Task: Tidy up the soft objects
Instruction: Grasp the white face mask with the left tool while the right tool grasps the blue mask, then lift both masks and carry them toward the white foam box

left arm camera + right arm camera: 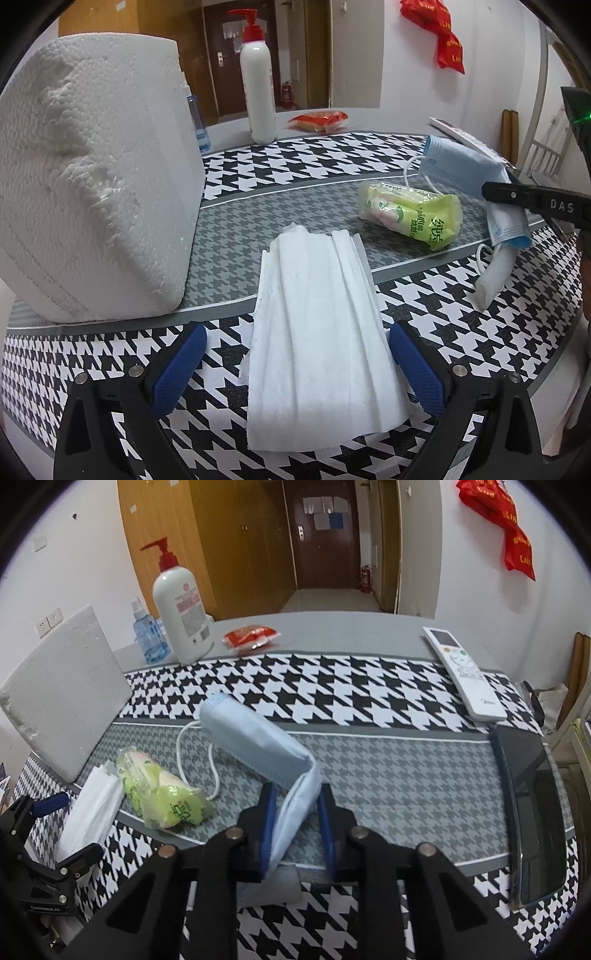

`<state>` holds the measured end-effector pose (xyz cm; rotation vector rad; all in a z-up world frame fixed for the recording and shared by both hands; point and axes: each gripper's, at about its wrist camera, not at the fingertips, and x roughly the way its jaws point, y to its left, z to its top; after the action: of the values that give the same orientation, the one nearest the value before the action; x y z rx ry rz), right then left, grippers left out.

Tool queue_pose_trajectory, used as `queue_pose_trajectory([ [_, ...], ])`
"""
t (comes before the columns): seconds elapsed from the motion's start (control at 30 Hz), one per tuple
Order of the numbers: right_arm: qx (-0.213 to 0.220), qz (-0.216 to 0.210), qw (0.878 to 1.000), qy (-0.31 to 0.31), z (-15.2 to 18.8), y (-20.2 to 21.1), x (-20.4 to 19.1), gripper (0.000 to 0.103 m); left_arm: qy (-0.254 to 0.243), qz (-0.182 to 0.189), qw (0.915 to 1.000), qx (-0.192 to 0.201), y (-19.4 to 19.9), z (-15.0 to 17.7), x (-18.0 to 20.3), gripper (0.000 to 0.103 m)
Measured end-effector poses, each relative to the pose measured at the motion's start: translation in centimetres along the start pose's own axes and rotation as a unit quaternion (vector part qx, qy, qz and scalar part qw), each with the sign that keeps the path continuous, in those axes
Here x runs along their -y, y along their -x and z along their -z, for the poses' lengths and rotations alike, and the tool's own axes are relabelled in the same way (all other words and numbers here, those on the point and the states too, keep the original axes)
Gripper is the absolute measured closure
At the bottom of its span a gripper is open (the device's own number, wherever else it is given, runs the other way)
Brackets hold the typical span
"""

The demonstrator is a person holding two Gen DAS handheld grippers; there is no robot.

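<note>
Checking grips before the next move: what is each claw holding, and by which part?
Right claw: the blue face mask, by its near end. Left claw: nothing; it is open around the folded white tissue.

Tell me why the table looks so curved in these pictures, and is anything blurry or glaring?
Both views come through a fisheye lens: the table edge bows in the left wrist view, and dark corners frame both. The foam block looms large but sharp. In the right wrist view the dark phone shows a soft reflection, no harsh glare.

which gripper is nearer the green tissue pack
Left, though it's close. The left gripper stands open around the folded white tissue lying right beside the green tissue pack. The right gripper holds the blue face mask, a bit further off.
</note>
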<state>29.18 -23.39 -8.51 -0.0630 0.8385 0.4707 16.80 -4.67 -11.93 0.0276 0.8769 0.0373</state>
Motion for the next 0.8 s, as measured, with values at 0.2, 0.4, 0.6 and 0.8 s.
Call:
queue_pose_trajectory([
  [0.2,0.033,-0.011,0.999,-0.022,-0.2,1.9,0.2,0.078,-0.003,-0.005,1.0,0.002,0.1,0.0,0.0,0.004],
  [0.4,0.055,-0.019,0.998,-0.013,-0.4,3.9,-0.4,0.078,0.0,0.005,1.0,-0.001,0.1,0.0,0.0,0.009],
  [0.6,0.066,-0.022,0.998,-0.01,-0.4,4.8,-0.6,0.079,-0.008,0.036,0.9993,-0.002,0.7,-0.1,0.5,0.039],
  [0.8,0.066,-0.024,0.997,-0.012,-0.3,5.0,-0.5,0.085,-0.015,0.038,0.9992,0.001,0.9,-0.3,0.7,0.085],
])
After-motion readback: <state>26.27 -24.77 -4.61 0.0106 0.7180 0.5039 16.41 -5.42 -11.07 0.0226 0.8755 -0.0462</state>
